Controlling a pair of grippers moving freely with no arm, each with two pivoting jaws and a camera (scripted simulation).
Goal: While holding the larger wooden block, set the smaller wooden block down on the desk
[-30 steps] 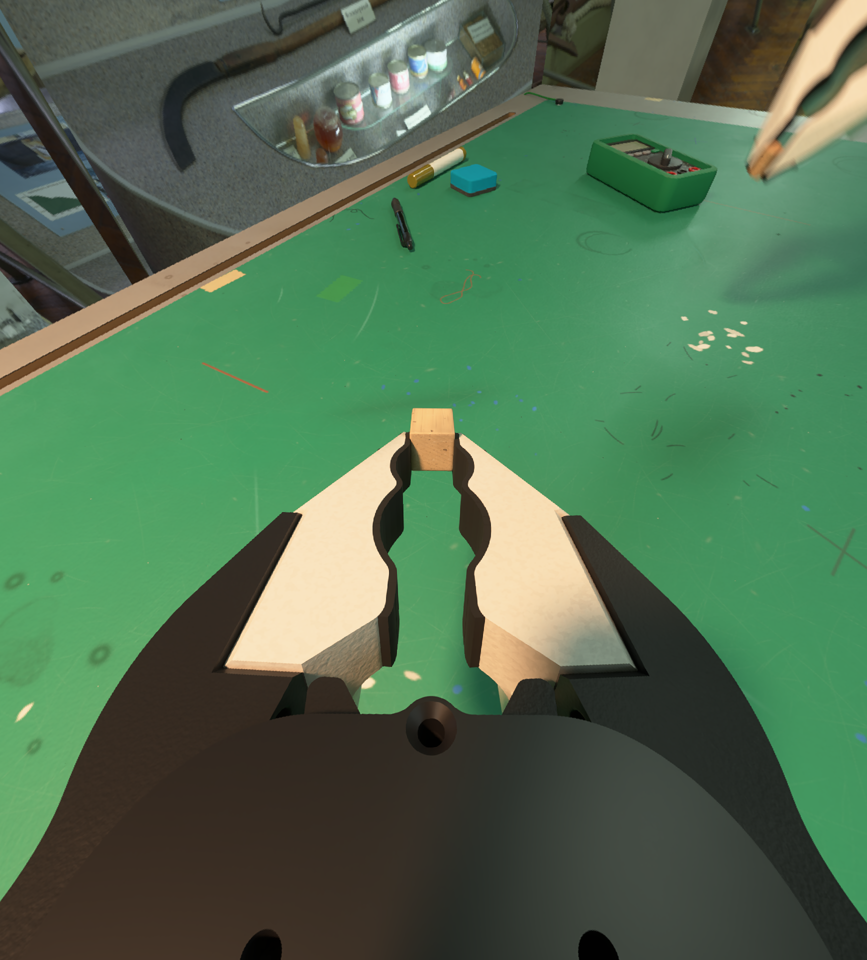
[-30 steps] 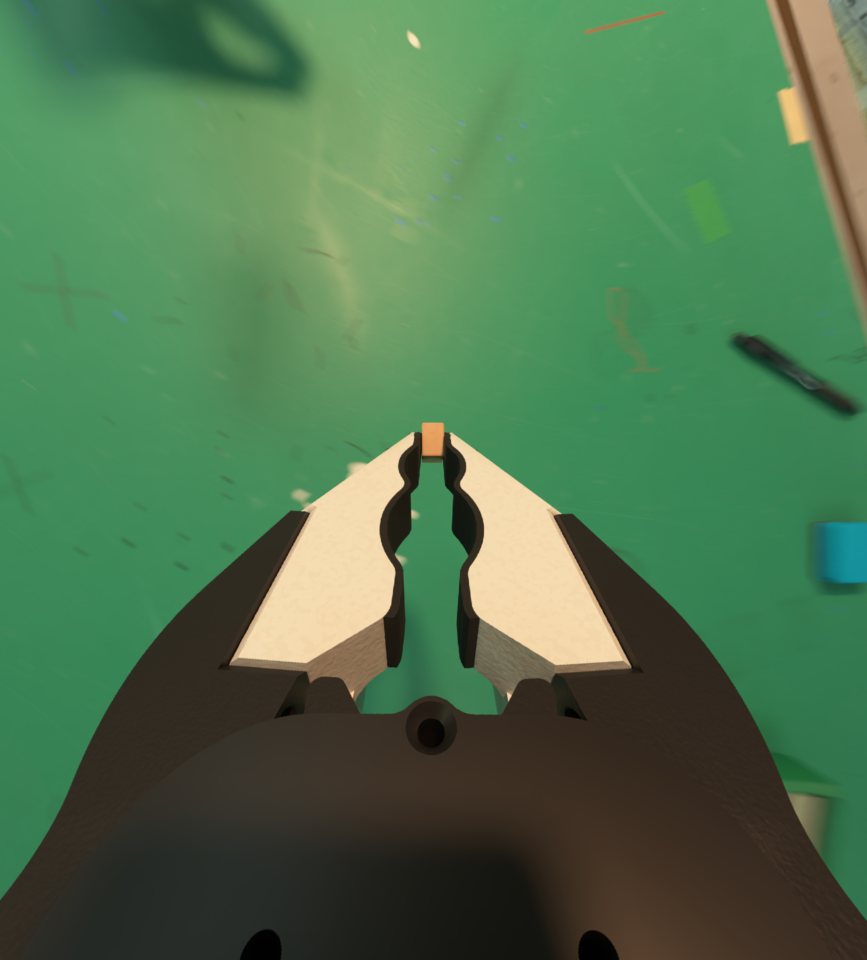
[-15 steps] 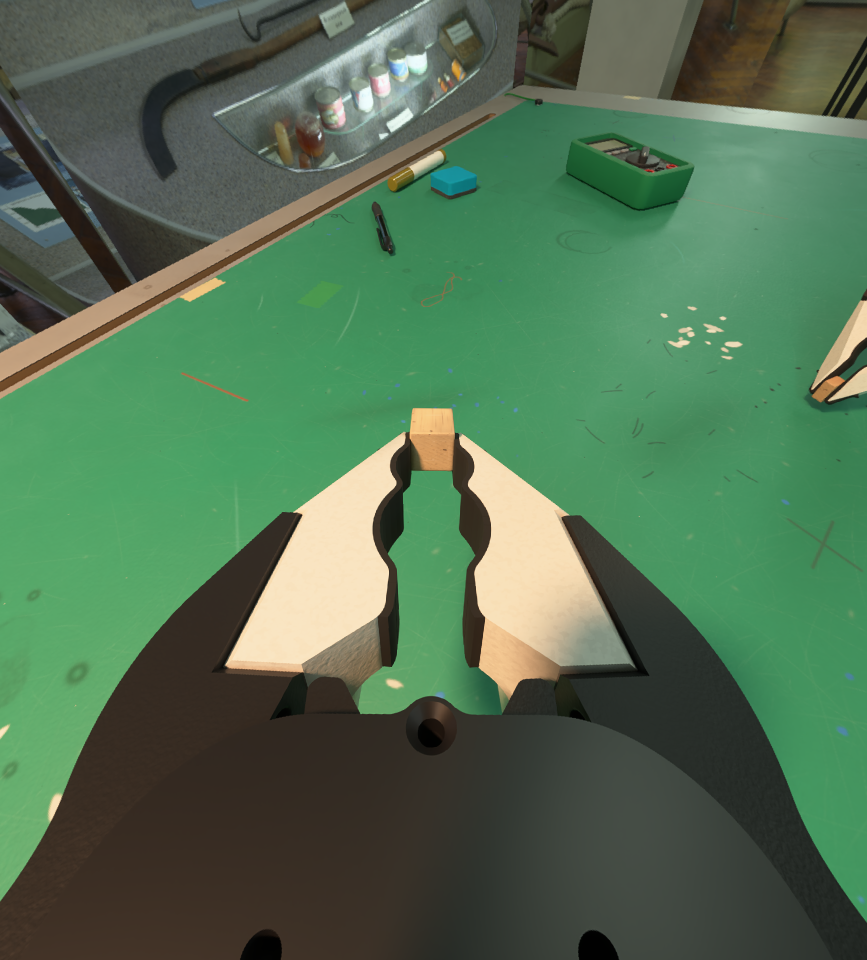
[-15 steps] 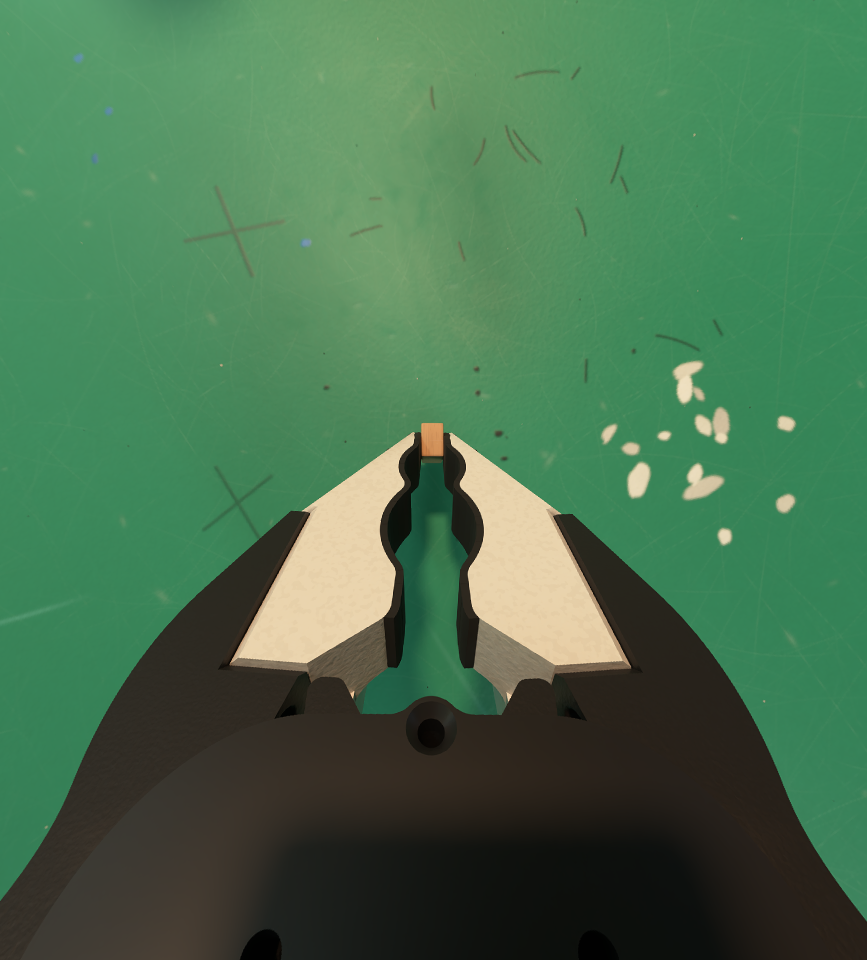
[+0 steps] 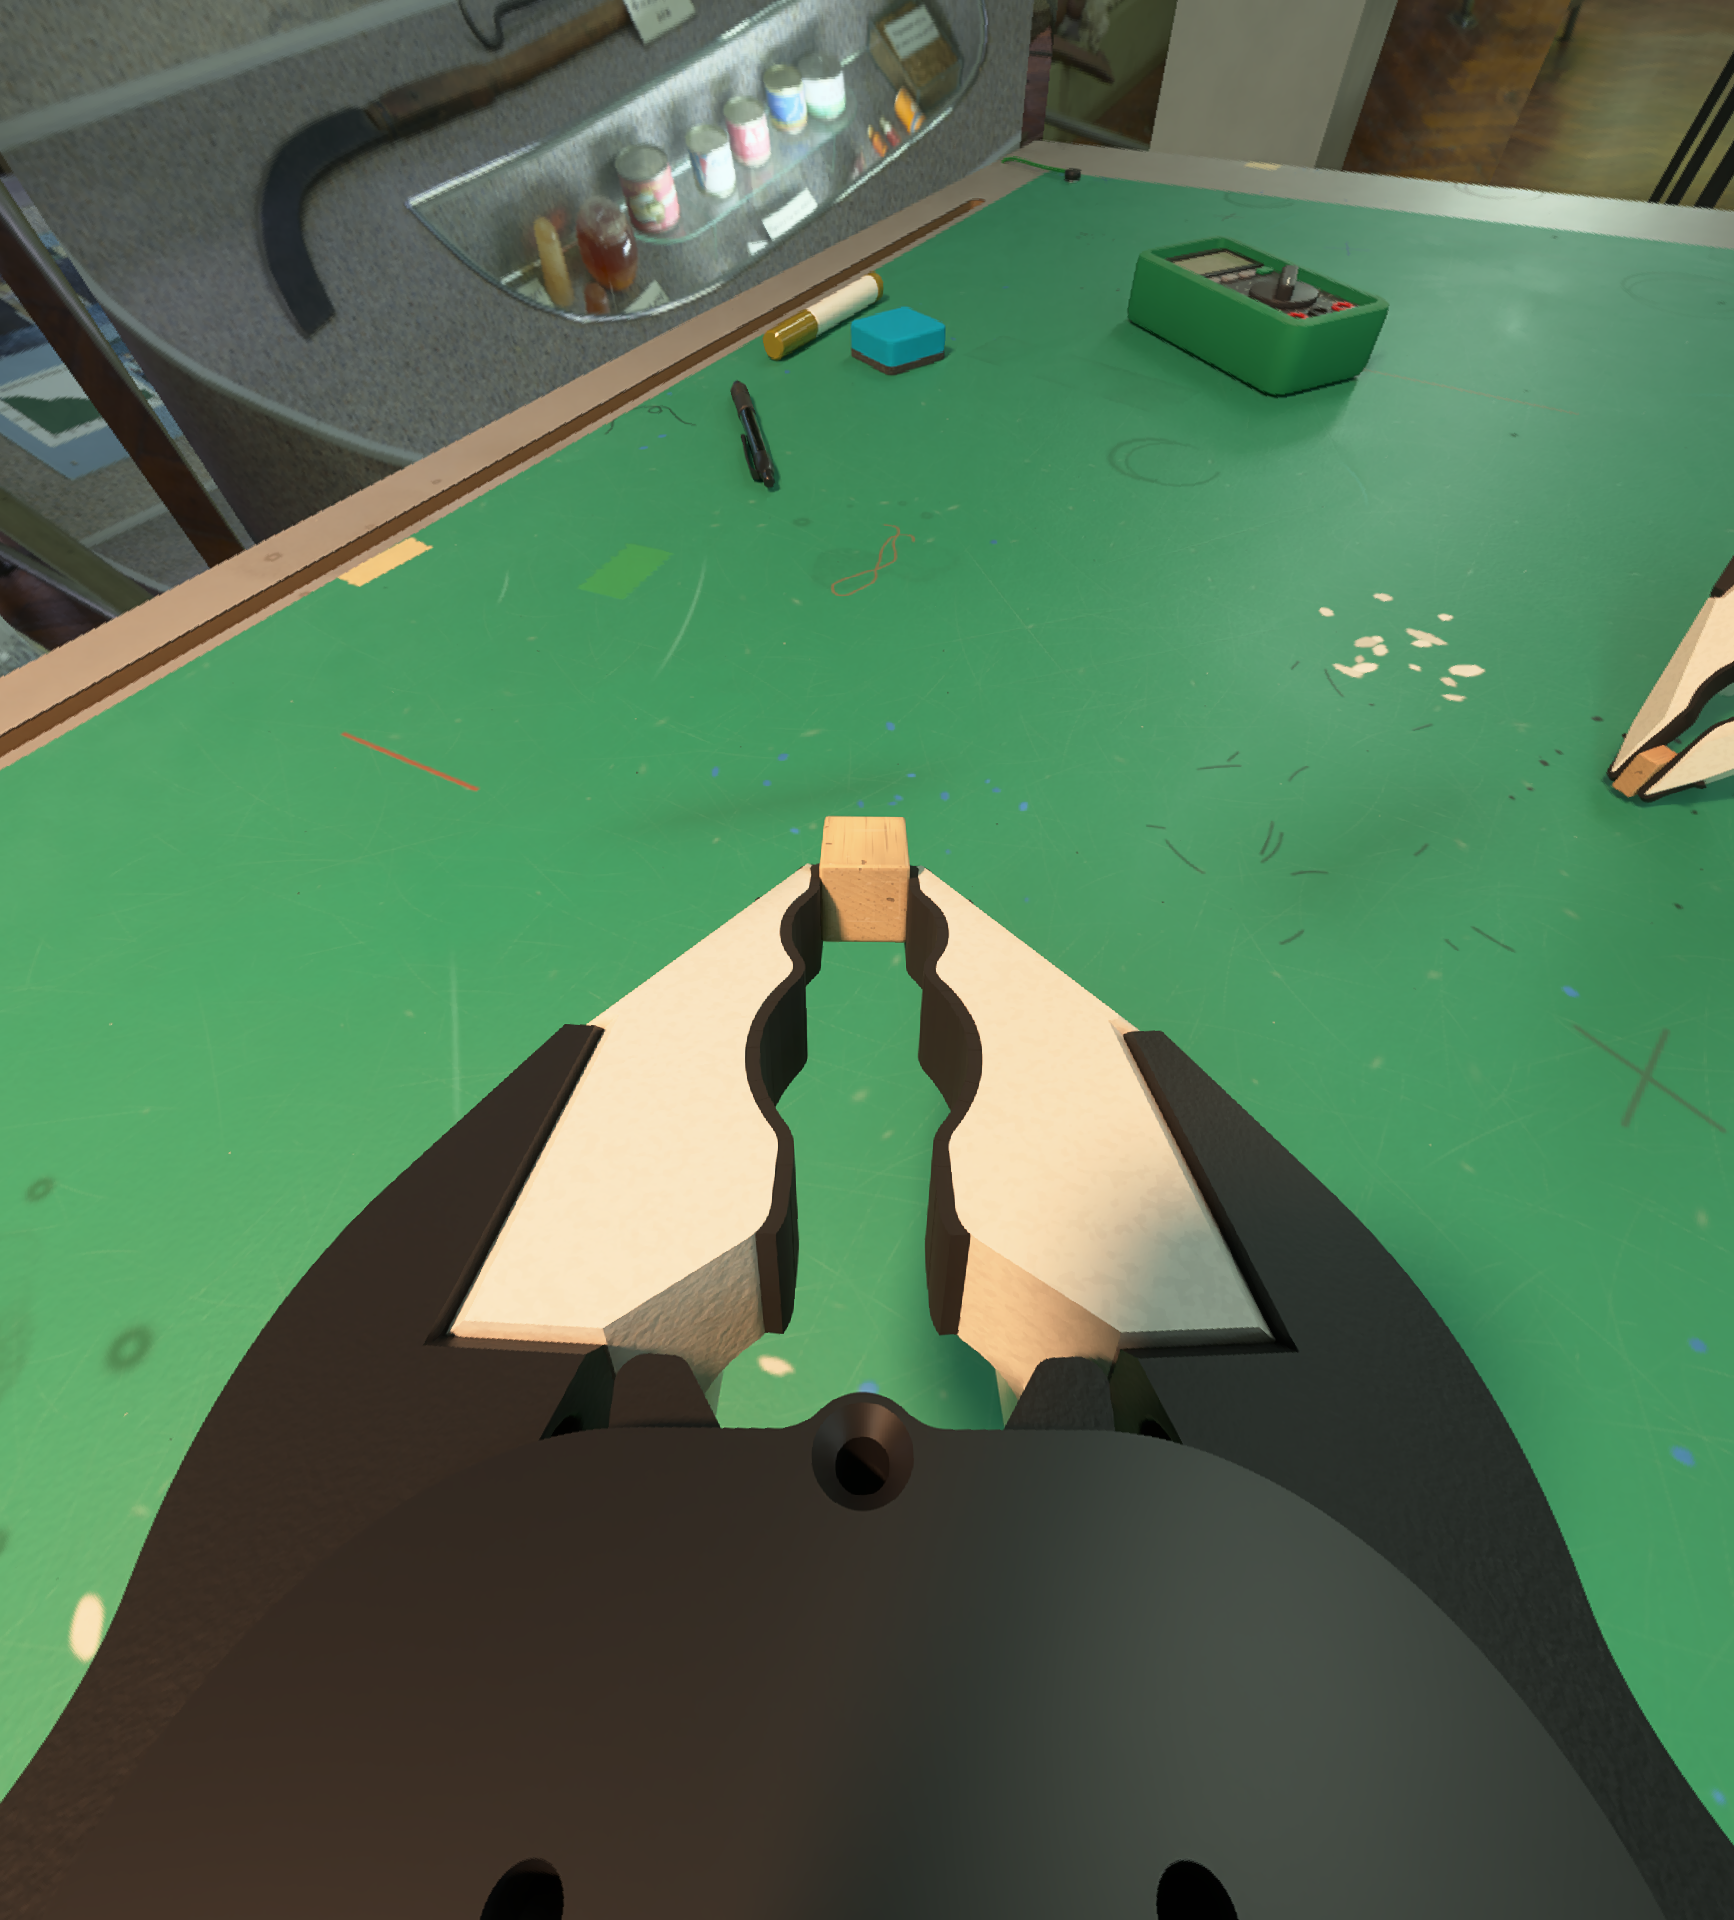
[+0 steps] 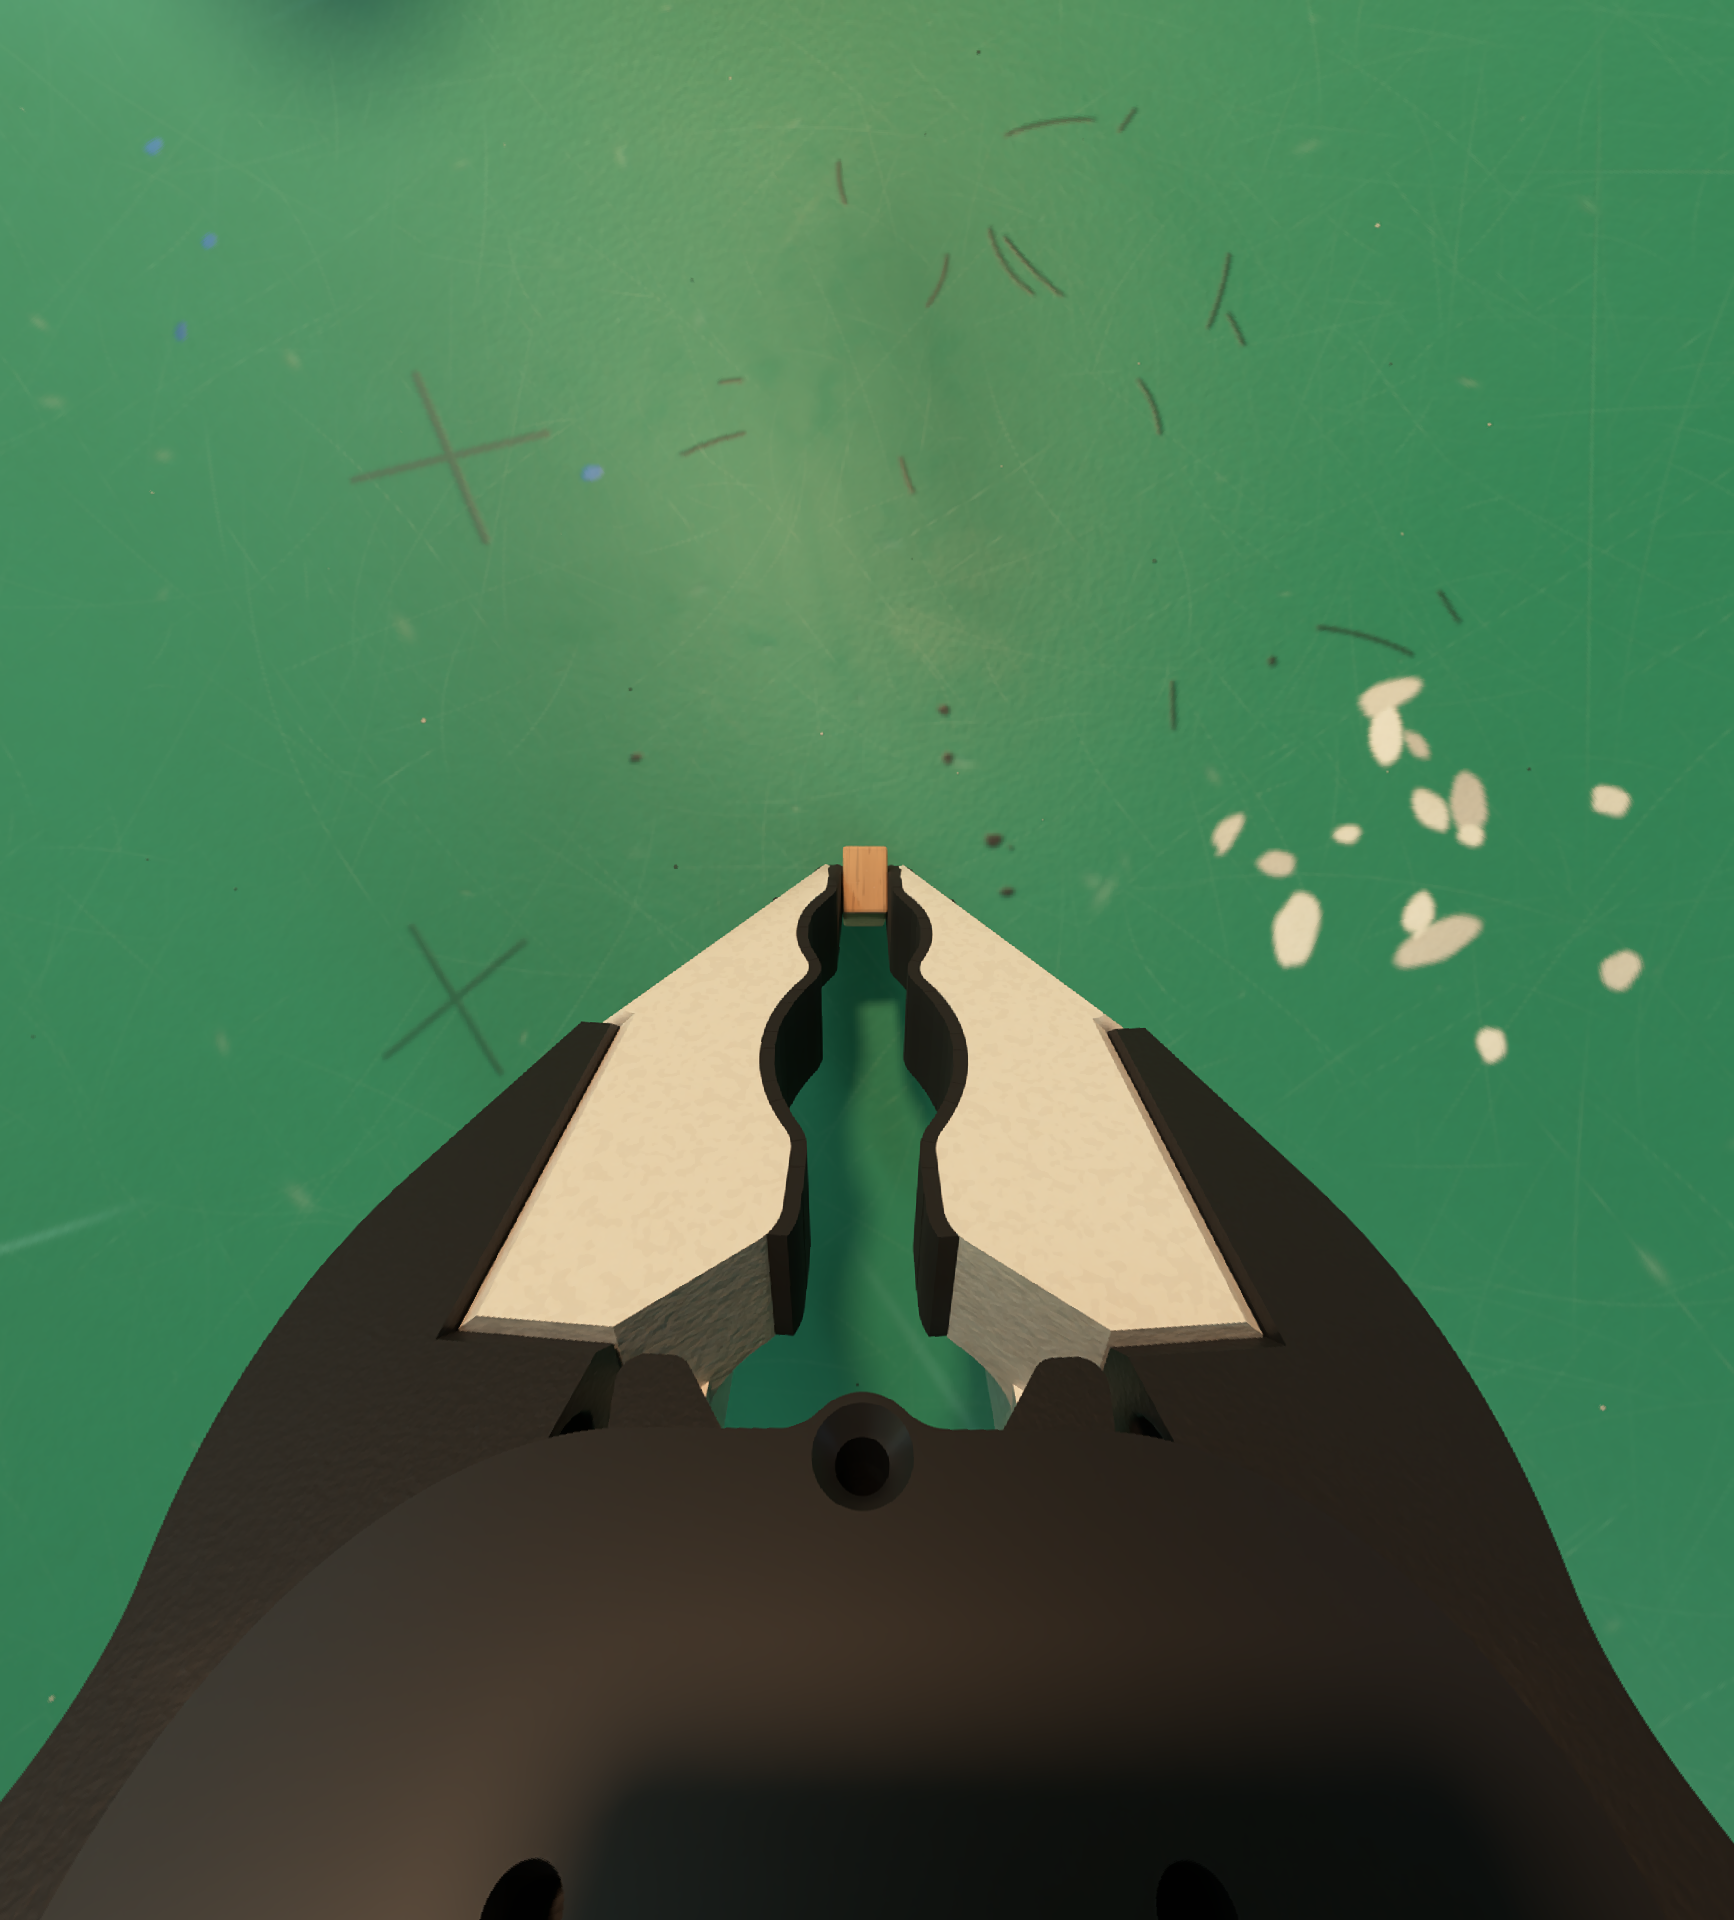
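A: The fingers (image 5: 697, 1091) of the left gripper (image 5: 864, 904) are clamped on the larger wooden block (image 5: 864, 879), which sticks out past the tips above the green desk (image 5: 427, 987). And the other pair?

B: The right gripper (image 6: 864, 883) pinches the smaller wooden block (image 6: 864, 879) at its very tips. In the left wrist view, that gripper (image 5: 1640, 781) comes in from the right edge, tips low at the desk, with the small block (image 5: 1640, 774) at or just above the surface. I cannot tell whether it touches.

A: What about the desktop itself?

B: A green mat, scuffed, with pencilled crosses (image 6: 447, 457), short dark strokes and a scatter of pale flecks (image 6: 1414, 831) just to the right of the right gripper's tips.

A: Toward the far edge?

B: A green meter (image 5: 1258, 317) sits near the far right corner. Along the wooden strip at the left edge (image 5: 219, 613) lie a white marker with a gold cap (image 5: 823, 315), a teal eraser (image 5: 898, 338) just beside it, and a black pen (image 5: 754, 434) a little nearer.

A: And the room?

B: Beyond the left edge stands a grey speckled wall with a glass shelf (image 5: 697, 177) of tins and jars, and a sickle (image 5: 406, 145) mounted above it.
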